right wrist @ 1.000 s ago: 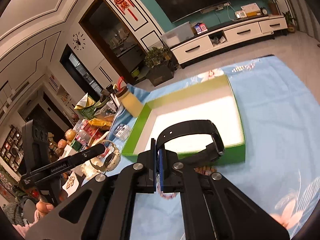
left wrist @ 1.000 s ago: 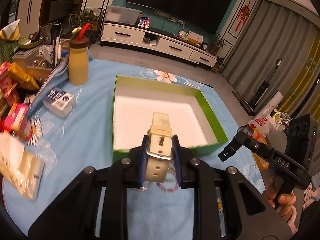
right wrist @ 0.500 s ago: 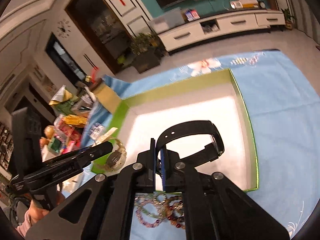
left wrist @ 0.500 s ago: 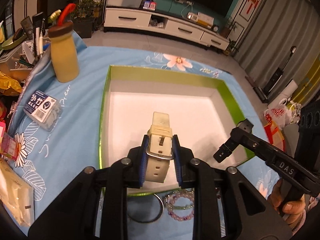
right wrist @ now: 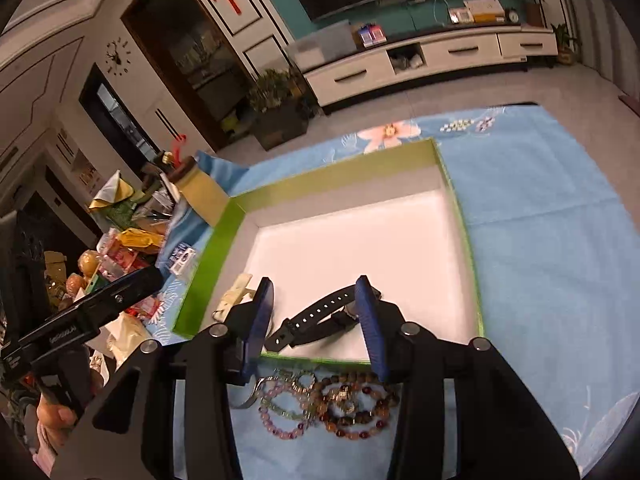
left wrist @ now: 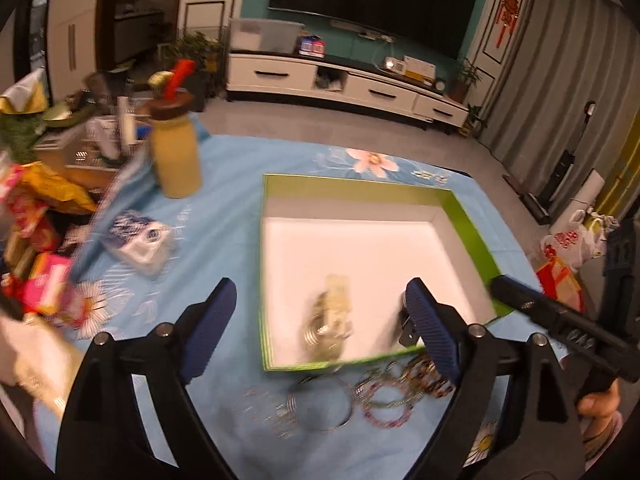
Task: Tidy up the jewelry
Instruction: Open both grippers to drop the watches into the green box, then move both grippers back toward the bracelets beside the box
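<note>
Both grippers just opened: left gripper (left wrist: pixel 320 320) wide, right gripper (right wrist: pixel 316 312) partway, nothing gripped.
Risk: black watch (right wrist: pixel 316 320) lies betw right pads at box (right wrist: pixel 208 264) 6 o'clock wall; pullback could snag strap, or clip cream watch (left wrist: pixel 330 322), beads (right wrist: pixel 344 404).

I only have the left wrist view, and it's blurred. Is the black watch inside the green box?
Observer: Yes. The right wrist view shows the black watch lying on the white floor of the green box, close to its near wall.
Operator: Is the right claw gripping it?
Observer: No. The right claw has just been opening its jaws, and the watch lies loose between them.
Operator: And the cream watch?
Observer: It is sharp in that view. The cream watch lies in the box's near left corner, apart from the black one.
</note>
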`<action>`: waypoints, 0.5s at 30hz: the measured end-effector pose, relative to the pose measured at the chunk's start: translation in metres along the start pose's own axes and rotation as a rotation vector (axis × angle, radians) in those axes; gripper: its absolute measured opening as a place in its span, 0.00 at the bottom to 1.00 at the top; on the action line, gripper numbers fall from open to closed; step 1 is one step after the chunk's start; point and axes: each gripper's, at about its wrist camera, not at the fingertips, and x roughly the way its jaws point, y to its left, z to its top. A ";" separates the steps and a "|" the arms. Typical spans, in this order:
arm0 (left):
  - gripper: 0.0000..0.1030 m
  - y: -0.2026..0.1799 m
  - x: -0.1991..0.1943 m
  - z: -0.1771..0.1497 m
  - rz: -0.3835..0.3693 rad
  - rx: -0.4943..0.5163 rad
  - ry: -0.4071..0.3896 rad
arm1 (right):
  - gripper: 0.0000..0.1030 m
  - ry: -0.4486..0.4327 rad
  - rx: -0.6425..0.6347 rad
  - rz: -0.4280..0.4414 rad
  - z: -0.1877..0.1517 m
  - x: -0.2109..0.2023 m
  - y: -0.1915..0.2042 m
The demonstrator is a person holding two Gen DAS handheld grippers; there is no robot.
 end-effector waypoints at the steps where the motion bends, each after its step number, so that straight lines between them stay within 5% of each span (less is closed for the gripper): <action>1: 0.85 0.005 -0.007 -0.004 0.017 -0.002 -0.002 | 0.42 -0.006 -0.007 0.001 -0.003 -0.007 0.001; 8: 0.85 0.037 -0.028 -0.045 0.103 -0.044 0.057 | 0.42 0.006 -0.041 -0.027 -0.033 -0.034 0.001; 15: 0.85 0.049 -0.024 -0.089 0.095 -0.098 0.156 | 0.42 0.056 -0.100 -0.075 -0.067 -0.038 0.007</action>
